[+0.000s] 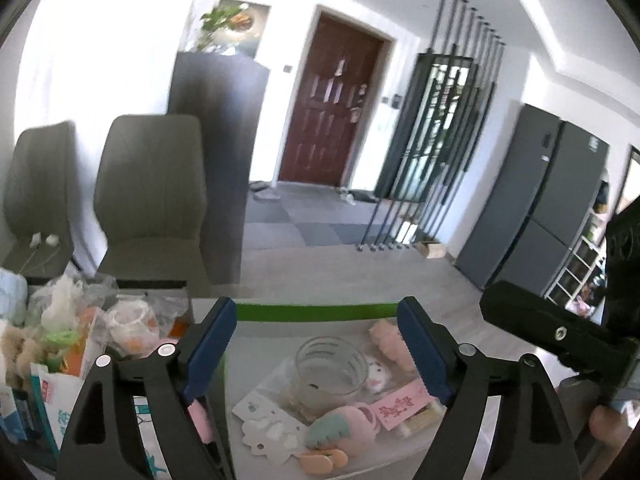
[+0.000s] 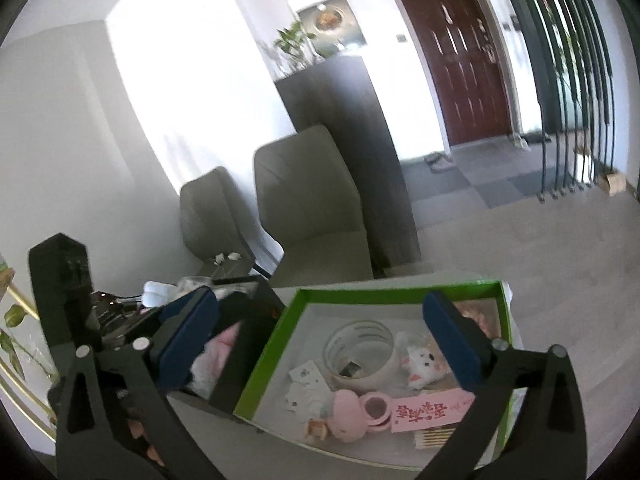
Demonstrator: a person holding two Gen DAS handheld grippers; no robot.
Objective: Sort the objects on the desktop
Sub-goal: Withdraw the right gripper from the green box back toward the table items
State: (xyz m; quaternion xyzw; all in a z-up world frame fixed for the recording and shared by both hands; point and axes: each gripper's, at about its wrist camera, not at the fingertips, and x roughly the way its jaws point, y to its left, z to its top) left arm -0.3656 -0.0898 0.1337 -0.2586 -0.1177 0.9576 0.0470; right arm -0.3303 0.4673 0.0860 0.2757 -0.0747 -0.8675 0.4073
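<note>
On my left wrist view, the left gripper (image 1: 318,344) sits nearest, fingers (image 1: 212,340) spread wide with nothing between them. Beyond them I see the green box (image 1: 316,313) on the tabletop, holding a tape roll (image 1: 331,368), a strawberry plush (image 1: 340,432) and a pink card (image 1: 404,404). On my right wrist view, the right gripper (image 2: 320,340) also stands wide open and empty above the same box (image 2: 400,292), where the roll (image 2: 360,350), a white plush (image 2: 424,364) and the card (image 2: 428,412) lie close together.

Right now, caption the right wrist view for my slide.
Open right gripper above green-rimmed box holding tape roll, plush toy, pink card.
</note>
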